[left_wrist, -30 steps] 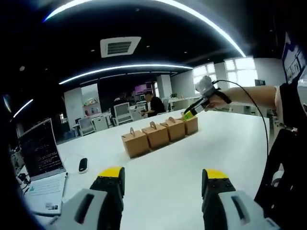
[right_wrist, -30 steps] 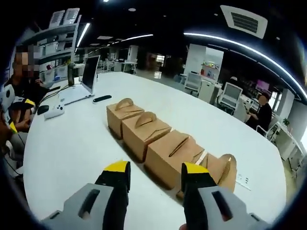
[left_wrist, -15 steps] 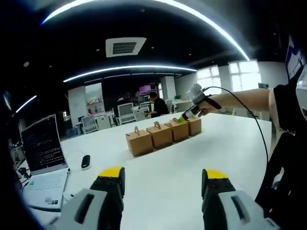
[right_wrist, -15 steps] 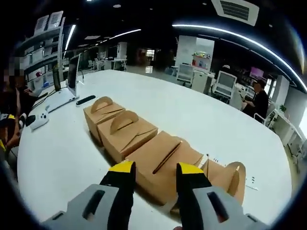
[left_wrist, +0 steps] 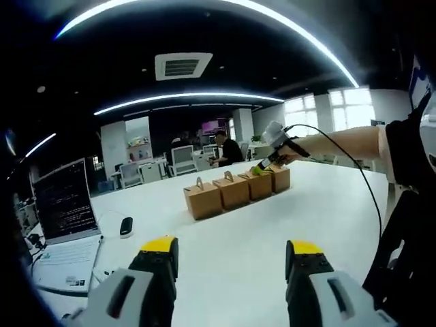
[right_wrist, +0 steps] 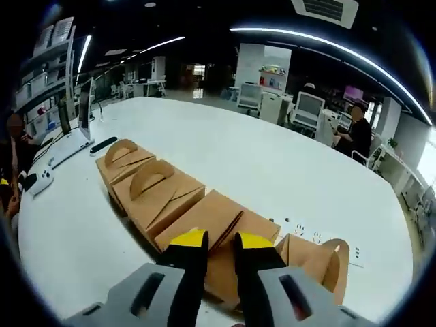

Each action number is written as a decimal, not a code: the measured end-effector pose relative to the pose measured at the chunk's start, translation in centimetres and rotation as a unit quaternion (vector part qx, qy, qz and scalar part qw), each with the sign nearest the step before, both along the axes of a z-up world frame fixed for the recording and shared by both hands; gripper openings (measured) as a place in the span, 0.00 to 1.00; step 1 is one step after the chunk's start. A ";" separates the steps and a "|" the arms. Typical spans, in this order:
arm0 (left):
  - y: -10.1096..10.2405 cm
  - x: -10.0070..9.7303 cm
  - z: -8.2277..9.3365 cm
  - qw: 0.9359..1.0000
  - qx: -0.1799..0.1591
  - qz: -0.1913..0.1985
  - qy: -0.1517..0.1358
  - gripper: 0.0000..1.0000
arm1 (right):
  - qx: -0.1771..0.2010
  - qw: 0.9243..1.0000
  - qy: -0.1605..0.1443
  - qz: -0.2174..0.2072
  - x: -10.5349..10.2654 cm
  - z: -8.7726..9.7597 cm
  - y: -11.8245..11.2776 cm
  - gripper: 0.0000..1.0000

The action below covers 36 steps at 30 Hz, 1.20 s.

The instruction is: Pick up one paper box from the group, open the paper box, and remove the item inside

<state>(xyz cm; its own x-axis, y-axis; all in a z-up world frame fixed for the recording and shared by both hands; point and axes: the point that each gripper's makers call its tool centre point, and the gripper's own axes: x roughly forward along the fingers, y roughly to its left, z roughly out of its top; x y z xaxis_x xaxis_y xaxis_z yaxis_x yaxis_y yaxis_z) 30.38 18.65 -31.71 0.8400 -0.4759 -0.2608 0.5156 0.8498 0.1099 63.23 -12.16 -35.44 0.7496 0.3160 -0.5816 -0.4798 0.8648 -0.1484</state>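
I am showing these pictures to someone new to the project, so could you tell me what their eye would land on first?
Most striking is the row of four brown paper boxes in the middle of the white table. The right gripper has its jaws nearly together over the handle of the third box from the laptop end. The left gripper hangs open over bare table, near an open laptop.

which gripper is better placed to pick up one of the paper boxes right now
Right. The right gripper is already at the row of paper boxes, its nearly closed jaws straddling the handle of the third box. The left gripper hangs open over bare table, well short of the boxes.
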 end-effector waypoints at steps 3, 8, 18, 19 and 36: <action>0.1 0.0 0.0 1.000 -0.001 0.000 -0.001 0.64 | -0.014 1.000 -0.001 -0.003 0.2 -0.1 0.1 0.06; 0.4 -0.2 0.0 1.000 -0.001 0.002 0.000 0.64 | -0.028 1.000 -0.008 -0.009 0.5 0.1 -0.1 0.03; 0.3 -0.1 -0.2 1.000 -0.003 0.000 0.002 0.64 | -0.024 0.999 -0.020 -0.017 0.6 1.2 -0.2 0.02; 0.2 -0.1 -0.1 1.000 -0.003 -0.001 0.002 0.64 | -0.022 0.999 -0.021 -0.018 0.4 1.4 -0.2 0.02; -2.1 -0.7 0.5 0.999 -0.011 -0.029 -0.008 0.64 | 0.020 0.999 -0.032 -0.023 -4.4 4.7 -0.7 0.02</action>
<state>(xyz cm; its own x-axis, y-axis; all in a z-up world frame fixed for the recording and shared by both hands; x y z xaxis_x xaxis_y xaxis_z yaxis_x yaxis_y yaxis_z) 29.70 16.59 -31.17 0.8155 -0.5285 -0.2360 0.5615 0.8213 0.1012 58.86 -12.82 -30.78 0.7993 0.3027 -0.5191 -0.4298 0.8917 -0.1418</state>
